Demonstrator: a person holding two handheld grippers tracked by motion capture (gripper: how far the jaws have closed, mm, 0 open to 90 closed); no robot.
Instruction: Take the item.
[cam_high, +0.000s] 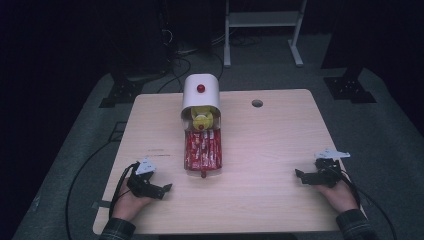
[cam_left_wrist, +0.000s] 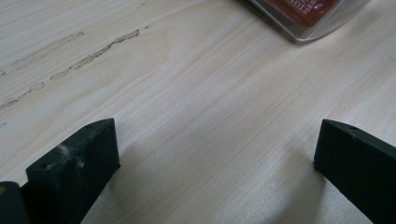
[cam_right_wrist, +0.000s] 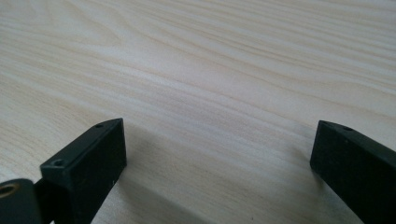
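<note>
The left gripper (cam_high: 167, 187) is held low over the table (cam_high: 270, 150), its jaws spread wide with nothing between them; bare wood is seen between them in the left gripper view. The right gripper (cam_high: 298, 174) is likewise held wide and empty near the table's opposite edge, well apart from the left one. Ahead of the left gripper and toward the right one, a clear tray (cam_high: 189, 167) of red packets (cam_high: 202, 149) is seen, its far end under a white domed cover (cam_high: 201, 92). A corner of the tray (cam_left_wrist: 308, 32) is caught beyond the left jaws.
</note>
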